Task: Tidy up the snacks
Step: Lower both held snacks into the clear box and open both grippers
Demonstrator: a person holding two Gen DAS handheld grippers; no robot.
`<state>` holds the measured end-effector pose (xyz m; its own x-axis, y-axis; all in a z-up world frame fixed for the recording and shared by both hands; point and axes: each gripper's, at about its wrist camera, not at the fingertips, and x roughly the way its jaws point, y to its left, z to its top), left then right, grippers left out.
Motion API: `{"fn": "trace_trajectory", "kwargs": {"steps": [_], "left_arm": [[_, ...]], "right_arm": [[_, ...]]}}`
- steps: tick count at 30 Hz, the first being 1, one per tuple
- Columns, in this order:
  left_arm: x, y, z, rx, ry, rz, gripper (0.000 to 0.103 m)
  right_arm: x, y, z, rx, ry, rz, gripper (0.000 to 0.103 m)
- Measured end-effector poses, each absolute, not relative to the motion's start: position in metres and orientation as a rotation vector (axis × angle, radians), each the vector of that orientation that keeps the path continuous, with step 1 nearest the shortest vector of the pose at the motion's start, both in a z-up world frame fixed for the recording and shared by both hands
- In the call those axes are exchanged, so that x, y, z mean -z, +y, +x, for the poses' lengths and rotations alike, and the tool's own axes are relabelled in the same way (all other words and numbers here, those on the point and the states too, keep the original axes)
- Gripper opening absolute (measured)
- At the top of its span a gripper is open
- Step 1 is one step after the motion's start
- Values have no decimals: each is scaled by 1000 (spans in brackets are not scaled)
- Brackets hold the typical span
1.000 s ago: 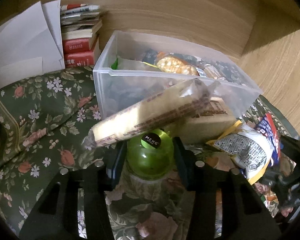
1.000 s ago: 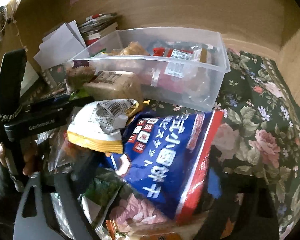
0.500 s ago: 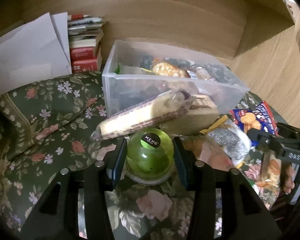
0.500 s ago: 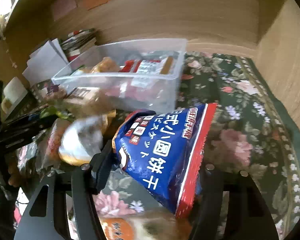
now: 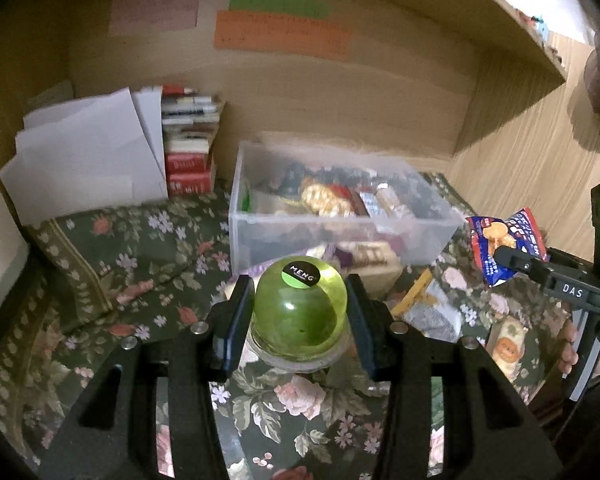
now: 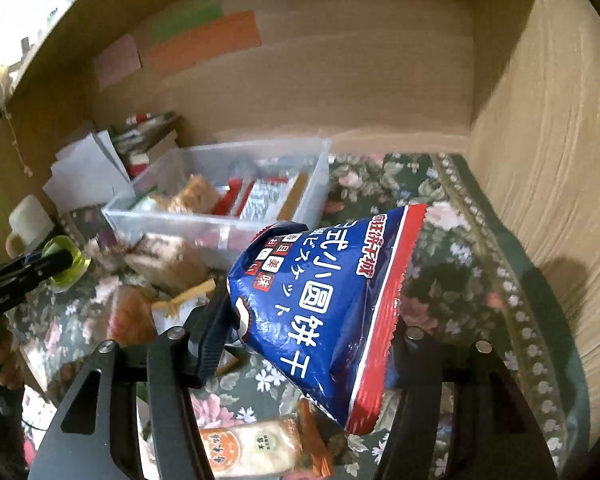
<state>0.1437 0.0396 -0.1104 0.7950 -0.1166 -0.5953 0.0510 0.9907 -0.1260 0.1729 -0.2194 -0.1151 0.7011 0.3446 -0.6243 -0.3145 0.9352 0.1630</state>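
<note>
My left gripper (image 5: 298, 316) is shut on a green dome-shaped jelly cup (image 5: 299, 312) with a black MENG sticker, held above the floral cloth. My right gripper (image 6: 308, 332) is shut on a blue and red biscuit bag (image 6: 320, 312), lifted off the pile. That bag also shows at the right of the left wrist view (image 5: 504, 246). A clear plastic bin (image 5: 328, 220) with several snack packs stands behind both; it also shows in the right wrist view (image 6: 220, 200). The jelly cup shows small at the left of the right wrist view (image 6: 66, 260).
Loose snack packs (image 5: 432, 312) lie on the floral cloth (image 5: 120, 260) in front of the bin. An orange-print cracker pack (image 6: 252, 446) lies under my right gripper. Books (image 5: 190, 152) and white papers (image 5: 84, 160) stand at the back left. Wooden walls enclose the back and right.
Both grippers have risen and pulled back from the snack pile, the left with the jelly cup and the right with the blue bag. The bin now looks farther away.
</note>
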Motion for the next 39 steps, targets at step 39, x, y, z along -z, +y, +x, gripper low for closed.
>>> {"fn": "trace_trajectory", "kwargs": {"steps": [39], "left_arm": [[80, 35, 296, 75, 648, -18, 46]], "right_arm": [[87, -136, 295, -481, 714, -79, 57]]}}
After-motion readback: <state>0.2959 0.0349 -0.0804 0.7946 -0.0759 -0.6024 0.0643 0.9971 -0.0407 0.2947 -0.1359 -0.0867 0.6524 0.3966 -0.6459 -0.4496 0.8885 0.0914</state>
